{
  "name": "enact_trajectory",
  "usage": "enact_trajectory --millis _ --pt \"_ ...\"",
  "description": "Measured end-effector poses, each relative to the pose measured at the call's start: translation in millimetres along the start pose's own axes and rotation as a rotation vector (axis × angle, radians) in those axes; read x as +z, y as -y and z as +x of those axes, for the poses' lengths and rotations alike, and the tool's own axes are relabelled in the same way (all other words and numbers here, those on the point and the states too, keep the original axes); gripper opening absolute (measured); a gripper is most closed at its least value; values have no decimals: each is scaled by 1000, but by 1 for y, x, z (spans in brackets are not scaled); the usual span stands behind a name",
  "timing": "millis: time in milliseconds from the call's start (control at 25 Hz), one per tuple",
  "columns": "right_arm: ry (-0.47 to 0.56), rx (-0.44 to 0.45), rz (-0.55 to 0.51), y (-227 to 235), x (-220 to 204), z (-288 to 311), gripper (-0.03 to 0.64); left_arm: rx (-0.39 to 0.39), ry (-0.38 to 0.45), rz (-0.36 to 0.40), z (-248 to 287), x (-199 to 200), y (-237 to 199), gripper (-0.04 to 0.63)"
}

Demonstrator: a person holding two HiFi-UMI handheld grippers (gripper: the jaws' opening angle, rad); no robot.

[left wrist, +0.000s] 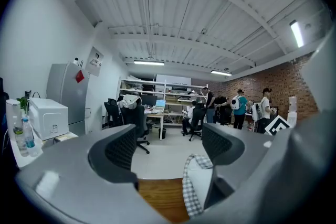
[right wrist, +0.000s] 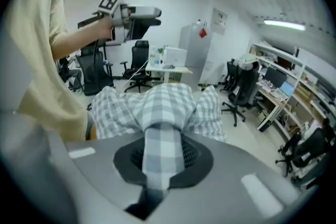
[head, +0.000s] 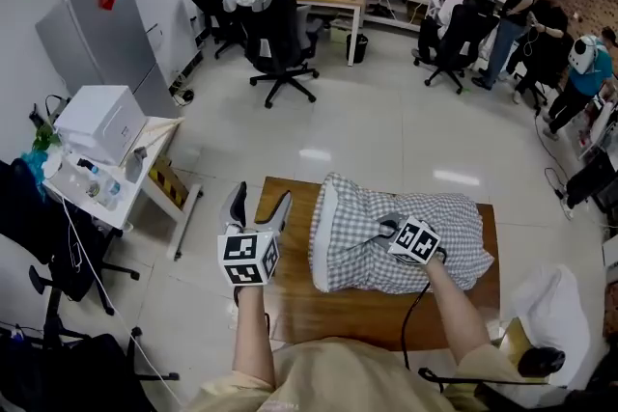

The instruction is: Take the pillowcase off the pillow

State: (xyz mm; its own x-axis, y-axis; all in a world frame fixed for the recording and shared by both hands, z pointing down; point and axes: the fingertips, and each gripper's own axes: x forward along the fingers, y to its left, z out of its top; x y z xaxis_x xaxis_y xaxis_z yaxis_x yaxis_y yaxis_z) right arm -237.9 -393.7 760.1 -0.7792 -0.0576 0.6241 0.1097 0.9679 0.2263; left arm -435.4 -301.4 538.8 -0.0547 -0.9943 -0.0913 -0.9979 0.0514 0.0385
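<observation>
A pillow in a grey-and-white checked pillowcase [head: 425, 251] lies on a wooden table [head: 328, 314]. Its open end faces left, where the white pillow [head: 326, 225] shows. My right gripper [head: 391, 229] sits on top of the pillow, shut on a pinched-up fold of the checked fabric [right wrist: 163, 139] that runs between its pads. My left gripper [head: 259, 203] hovers over the table's left part, just left of the open end, open with nothing between its fingers. In the left gripper view the pillowcase's open edge [left wrist: 190, 191] lies beside the right finger [left wrist: 220, 147], not touching it.
A white side table [head: 145, 193] with a white box and bottles stands to the left, a grey cabinet [head: 106, 34] behind it. Office chairs [head: 280, 43], desks and several people fill the back of the room. A black chair [head: 39, 236] stands at left, a white bag [head: 555, 314] at right.
</observation>
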Motion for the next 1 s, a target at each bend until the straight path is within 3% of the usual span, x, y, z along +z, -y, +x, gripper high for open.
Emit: enact_trajectory --millis 320,600,720,840,1000 --pt "478 -100 106 14 127 -125 21 -50 94 39 -24 94 28 397" --pt "910 -158 240 20 178 -229 21 -146 211 76 -62 186 65 397" --pt "986 -174 232 10 183 -250 21 -195 220 90 -68 204 80 397" --pt "984 -184 206 1 181 -253 23 -255 205 123 -64 212 92 381" --pt "969 -191 194 -8 177 -254 23 -450 135 129 -58 223 119 377"
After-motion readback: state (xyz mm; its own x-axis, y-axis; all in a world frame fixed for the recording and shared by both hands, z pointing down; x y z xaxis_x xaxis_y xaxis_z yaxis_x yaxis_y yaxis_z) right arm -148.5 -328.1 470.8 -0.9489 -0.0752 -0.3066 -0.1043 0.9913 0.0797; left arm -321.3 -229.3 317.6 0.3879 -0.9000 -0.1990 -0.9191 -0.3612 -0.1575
